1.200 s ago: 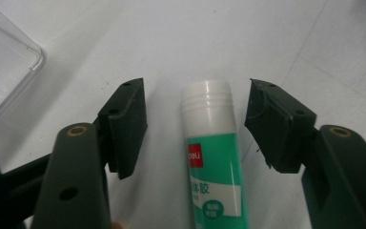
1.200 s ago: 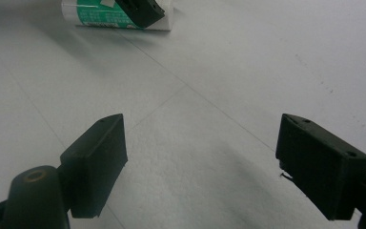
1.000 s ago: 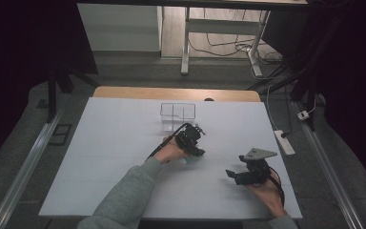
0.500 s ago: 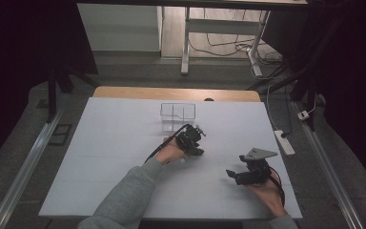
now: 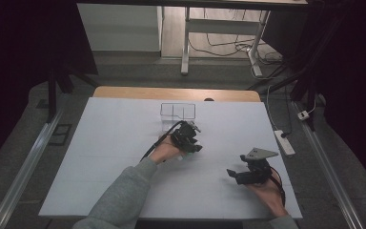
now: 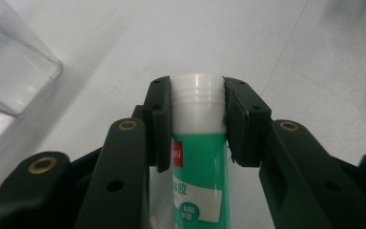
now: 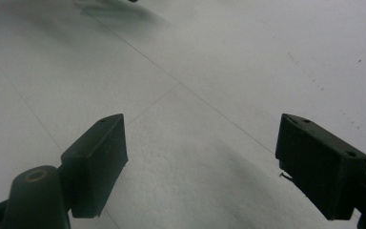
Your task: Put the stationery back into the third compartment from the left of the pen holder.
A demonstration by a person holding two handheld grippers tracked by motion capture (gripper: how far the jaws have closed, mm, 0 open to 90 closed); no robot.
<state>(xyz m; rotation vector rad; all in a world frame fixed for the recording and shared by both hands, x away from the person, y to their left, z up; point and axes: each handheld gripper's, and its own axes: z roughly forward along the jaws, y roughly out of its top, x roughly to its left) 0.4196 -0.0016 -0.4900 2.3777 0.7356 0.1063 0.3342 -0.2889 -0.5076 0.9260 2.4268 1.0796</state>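
White desk [image 5: 114, 143]: left claw [image 6: 198, 114] grips the glue stick [image 6: 198, 157]; keep it upright toward the upper-left clear box [image 6: 9, 71]. Right claw [image 7: 200, 157] gapes empty.

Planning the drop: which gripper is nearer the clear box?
Left. The left gripper, shut on the glue stick, sits just in front of the clear box; the right gripper rests open, farther toward the table's near right.

Left gripper [image 6: 196, 102] jaws clamped, both pads pressing on what sits between them; in the high view the left gripper [image 5: 187, 137] points away from the person, left hand [image 5: 166, 151] behind it, grey sleeve [image 5: 119, 200] trailing back. Right gripper [image 7: 200, 167] jaws spread wide, nothing between; right hand [image 5: 266, 193] holds it low, pointing left.
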